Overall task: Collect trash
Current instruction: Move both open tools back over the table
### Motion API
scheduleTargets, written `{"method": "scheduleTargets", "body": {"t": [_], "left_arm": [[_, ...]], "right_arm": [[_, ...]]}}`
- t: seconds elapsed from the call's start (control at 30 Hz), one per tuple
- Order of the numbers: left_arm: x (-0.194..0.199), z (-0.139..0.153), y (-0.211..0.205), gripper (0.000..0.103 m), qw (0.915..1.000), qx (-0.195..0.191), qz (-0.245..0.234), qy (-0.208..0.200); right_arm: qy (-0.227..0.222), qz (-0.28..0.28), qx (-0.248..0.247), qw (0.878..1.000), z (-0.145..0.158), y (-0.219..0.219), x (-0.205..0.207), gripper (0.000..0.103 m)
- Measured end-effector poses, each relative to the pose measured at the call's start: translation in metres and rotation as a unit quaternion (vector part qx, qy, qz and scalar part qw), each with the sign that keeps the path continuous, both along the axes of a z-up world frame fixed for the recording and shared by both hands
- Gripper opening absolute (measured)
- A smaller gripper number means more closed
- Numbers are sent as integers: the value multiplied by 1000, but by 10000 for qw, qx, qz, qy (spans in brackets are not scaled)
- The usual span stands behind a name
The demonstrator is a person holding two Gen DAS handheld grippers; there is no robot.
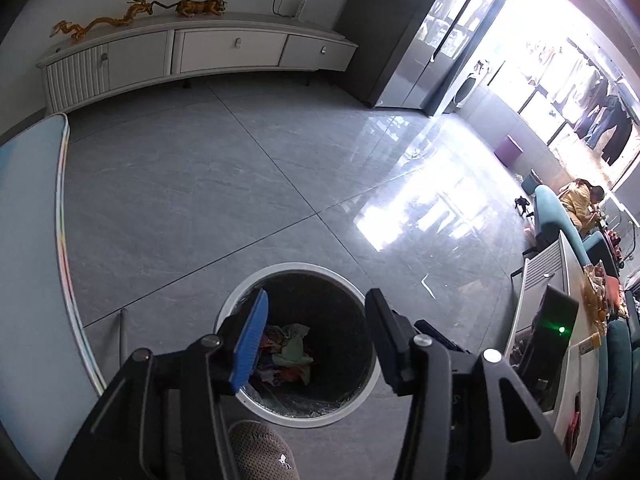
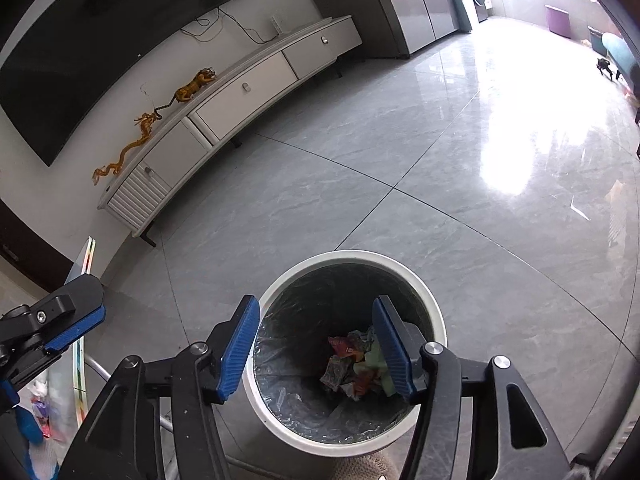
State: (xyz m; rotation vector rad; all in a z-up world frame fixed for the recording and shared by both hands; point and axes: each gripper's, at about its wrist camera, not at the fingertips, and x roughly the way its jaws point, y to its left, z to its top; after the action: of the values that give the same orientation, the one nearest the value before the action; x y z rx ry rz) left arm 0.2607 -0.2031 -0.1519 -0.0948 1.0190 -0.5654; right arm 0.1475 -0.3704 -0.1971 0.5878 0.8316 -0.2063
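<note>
Grey marbled floor tiles (image 2: 360, 184) fill most of both views, w/ a white-rimmed bin (image 2: 436, 320) standing on them right below both grippers. Bin is lined w/ a dark plastic bag; crumpled trash (image 2: 352, 364) sits at the bottom: red, green and printed wrappers, individual pieces hard to tell apart.

Left gripper (image 1: 316, 316): jaws apart, nothing between the pads, just the bin opening seen through the gap. Its right pad faces away from the camera, so only the black back shows. In the right wrist view this gripper (image 2: 76, 326) is cut off at the left edge, only one blue pad and part of the black frame visible.

Right gripper (image 2: 316, 320): jaws apart, empty; right pad overlaps part of the trash pile in the picture, so the pile's right side is hidden. Can't tell how high either gripper is above the rim.

Bottom of left wrist view: a brownish knitted slipper (image 1: 260, 452), half hidden by the gripper frame. Bench (image 1: 28, 240) w/ a pale blue top is cut off at the left edge. White TV cabinet (image 2: 248, 88) runs along the wall w/ gold dragon and tiger figures on it. Far right in left view: a seated person in yellow (image 1: 580, 204), small and blurred; window area is blown out by glare.
</note>
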Motion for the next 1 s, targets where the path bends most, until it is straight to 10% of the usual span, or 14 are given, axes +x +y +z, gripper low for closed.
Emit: {"method": "scheduleTargets", "body": {"t": [0.43,1.0], "left_arm": [[-62,49,84,59,9876,477,1115,-1000],[-146,118,214,78,9340,954,2680,-2162]], "right_arm": [[-540,296,-767,9952,63,63,-24,78],[-1268,798,-1490,9774,123,167,-58,103]]}}
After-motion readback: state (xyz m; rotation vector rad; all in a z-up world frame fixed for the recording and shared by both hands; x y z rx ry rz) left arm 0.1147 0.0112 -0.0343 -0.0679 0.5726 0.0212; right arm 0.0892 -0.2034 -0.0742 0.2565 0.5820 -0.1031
